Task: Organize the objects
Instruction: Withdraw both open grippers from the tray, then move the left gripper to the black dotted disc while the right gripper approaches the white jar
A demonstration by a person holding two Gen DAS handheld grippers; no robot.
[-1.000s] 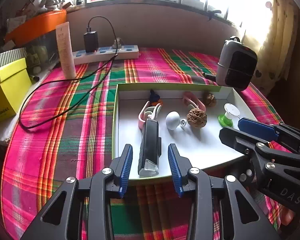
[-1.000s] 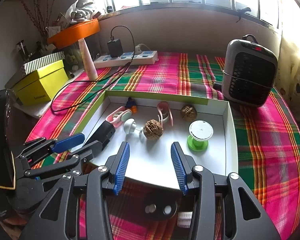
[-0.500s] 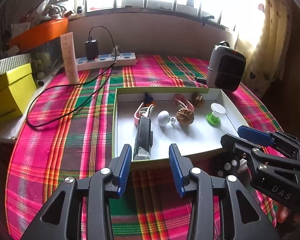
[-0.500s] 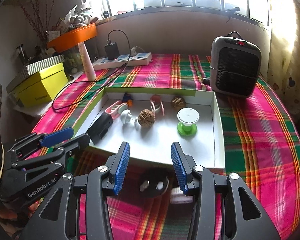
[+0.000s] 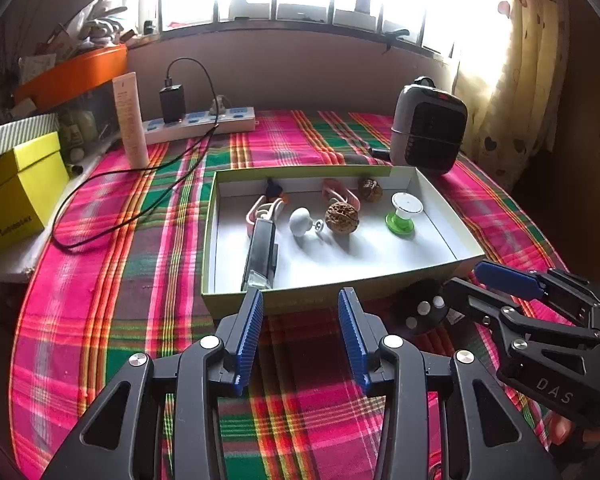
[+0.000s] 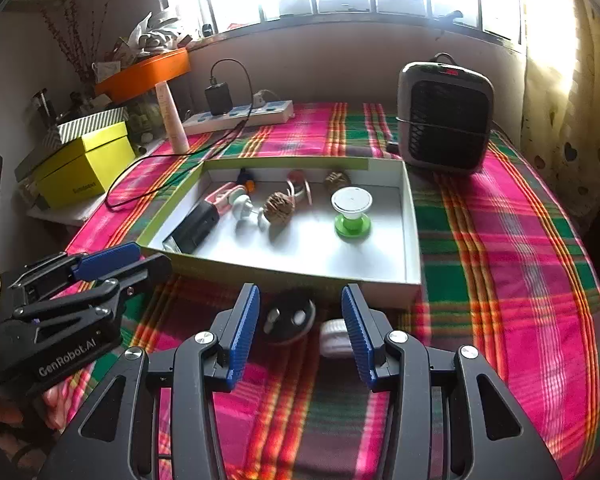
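Observation:
A shallow white box with green walls point(image 5: 210, 240) point(image 6: 412, 240) lies on the plaid cloth. In it are a black device point(image 5: 260, 252) point(image 6: 196, 226), a white knob point(image 5: 300, 220), two walnuts point(image 5: 341, 218) point(image 5: 370, 189), pink clips point(image 5: 340, 190), and a green-and-white spool point(image 5: 402, 214) point(image 6: 352, 210). A black round disc point(image 6: 288, 316) point(image 5: 420, 308) and a small white object point(image 6: 334, 336) lie outside the box's near wall. My left gripper point(image 5: 300, 312) is open and empty before the box. My right gripper point(image 6: 298, 312) is open and empty above the disc.
A grey fan heater point(image 5: 428, 132) point(image 6: 444, 116) stands at the back right. A power strip with charger and black cable point(image 5: 200, 122), a pink tube point(image 5: 130, 120), a yellow box point(image 5: 16, 192) and an orange bin point(image 6: 144, 74) stand at the left.
Both grippers have drawn back from the box and risen. The black device that lay between my left fingers now lies in the box, clear of them. The disc has come into view.

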